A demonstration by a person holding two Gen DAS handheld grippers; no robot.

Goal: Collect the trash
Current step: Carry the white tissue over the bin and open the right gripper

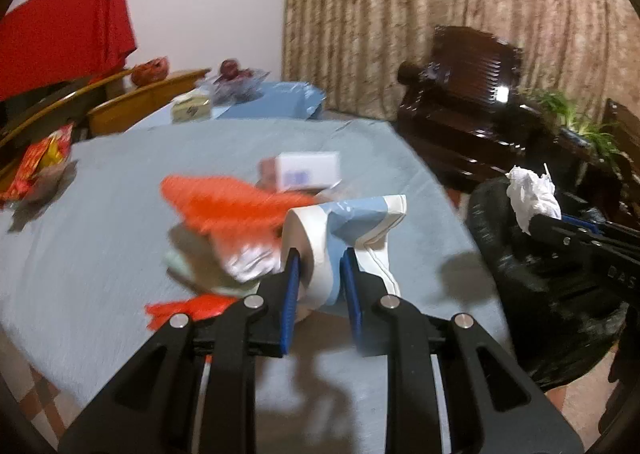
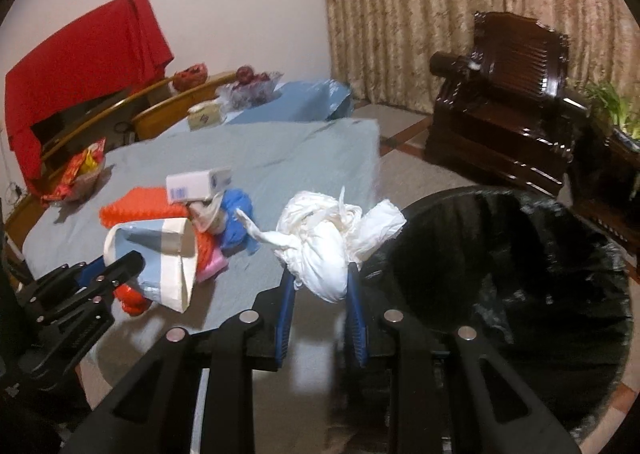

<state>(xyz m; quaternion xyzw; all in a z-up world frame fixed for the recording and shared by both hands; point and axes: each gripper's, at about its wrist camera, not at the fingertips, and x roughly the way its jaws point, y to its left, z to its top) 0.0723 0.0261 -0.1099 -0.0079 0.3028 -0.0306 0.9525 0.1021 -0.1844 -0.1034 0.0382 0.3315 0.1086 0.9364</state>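
My left gripper [image 1: 320,259] is shut on a blue-and-white wrapper [image 1: 360,222], held just above the grey-blue tablecloth [image 1: 120,254]. The right wrist view shows the same wrapper [image 2: 160,254] in the left gripper [image 2: 120,268]. Behind it on the cloth lie an orange piece [image 1: 224,202], a small white box [image 1: 308,170], blue crumpled plastic [image 2: 238,214] and a pink scrap [image 2: 212,266]. My right gripper [image 2: 320,274] is shut on a crumpled white plastic bag [image 2: 328,246], at the rim of the black-lined trash bin [image 2: 520,254].
A red snack packet [image 1: 36,170] lies at the table's left. A tissue box [image 1: 192,106] and a fruit bowl [image 1: 236,82] stand at the far end. Wooden chairs [image 1: 140,102] line the left side. A dark armchair [image 1: 472,94] and a plant [image 1: 580,122] stand beyond the bin.
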